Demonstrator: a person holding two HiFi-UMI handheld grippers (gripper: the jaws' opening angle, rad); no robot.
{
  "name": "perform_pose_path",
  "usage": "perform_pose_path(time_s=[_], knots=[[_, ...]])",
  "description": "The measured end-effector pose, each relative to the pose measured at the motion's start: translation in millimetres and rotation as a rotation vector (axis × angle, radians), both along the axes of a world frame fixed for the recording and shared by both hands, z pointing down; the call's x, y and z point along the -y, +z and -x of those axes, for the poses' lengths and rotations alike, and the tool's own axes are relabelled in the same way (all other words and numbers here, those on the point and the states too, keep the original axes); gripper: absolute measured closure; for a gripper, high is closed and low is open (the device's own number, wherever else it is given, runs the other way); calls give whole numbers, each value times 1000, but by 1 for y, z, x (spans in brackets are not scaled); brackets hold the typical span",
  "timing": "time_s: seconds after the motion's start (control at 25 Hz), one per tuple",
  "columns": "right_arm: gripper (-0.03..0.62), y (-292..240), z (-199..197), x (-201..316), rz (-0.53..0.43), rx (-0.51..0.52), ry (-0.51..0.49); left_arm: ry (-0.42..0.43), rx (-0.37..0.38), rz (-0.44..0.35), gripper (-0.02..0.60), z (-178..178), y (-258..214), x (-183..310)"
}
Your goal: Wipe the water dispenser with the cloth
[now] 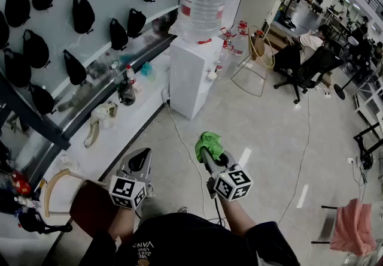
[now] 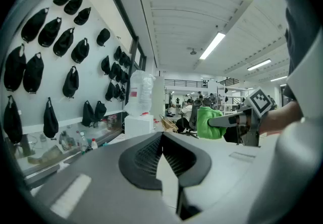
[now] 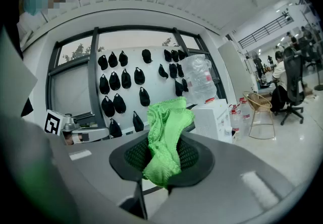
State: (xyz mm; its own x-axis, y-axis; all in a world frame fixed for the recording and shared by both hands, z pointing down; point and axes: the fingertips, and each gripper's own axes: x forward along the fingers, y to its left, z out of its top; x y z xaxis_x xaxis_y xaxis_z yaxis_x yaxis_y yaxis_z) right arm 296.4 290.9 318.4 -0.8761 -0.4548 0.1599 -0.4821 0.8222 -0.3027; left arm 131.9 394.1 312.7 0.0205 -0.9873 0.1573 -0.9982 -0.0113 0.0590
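Note:
The white water dispenser (image 1: pixel 192 73) stands on the floor against the end of the wall counter, with a large clear bottle (image 1: pixel 203 1) on top. It also shows in the left gripper view (image 2: pixel 139 124) and in the right gripper view (image 3: pixel 214 117). My right gripper (image 1: pixel 207 150) is shut on a crumpled green cloth (image 1: pixel 209 141), held in the air well short of the dispenser. The cloth (image 3: pixel 166 132) bulges up between its jaws. My left gripper (image 1: pixel 142 156) hovers to the left of it, jaw tips together and holding nothing. From the left gripper view the cloth (image 2: pixel 207 123) sits to the right.
A long counter (image 1: pixel 114 139) with bottles and oddments runs along the left wall under hanging black bags (image 1: pixel 78 13). A cable (image 1: pixel 182 145) trails across the floor from the dispenser. An office chair (image 1: pixel 305 73) and a wire frame (image 1: pixel 254 67) stand beyond. A pink cloth (image 1: pixel 353 226) lies at the lower right.

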Motion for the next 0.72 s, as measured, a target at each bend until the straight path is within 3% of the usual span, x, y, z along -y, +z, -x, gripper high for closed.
perform_pose_path(time_s=[0.24,0.72], knots=[[503,7,34,18,28,-22,54,72,2,6,578,29,1,23],[503,12,134,57,46,-34,250,267,-3,20,578,145,3,91]])
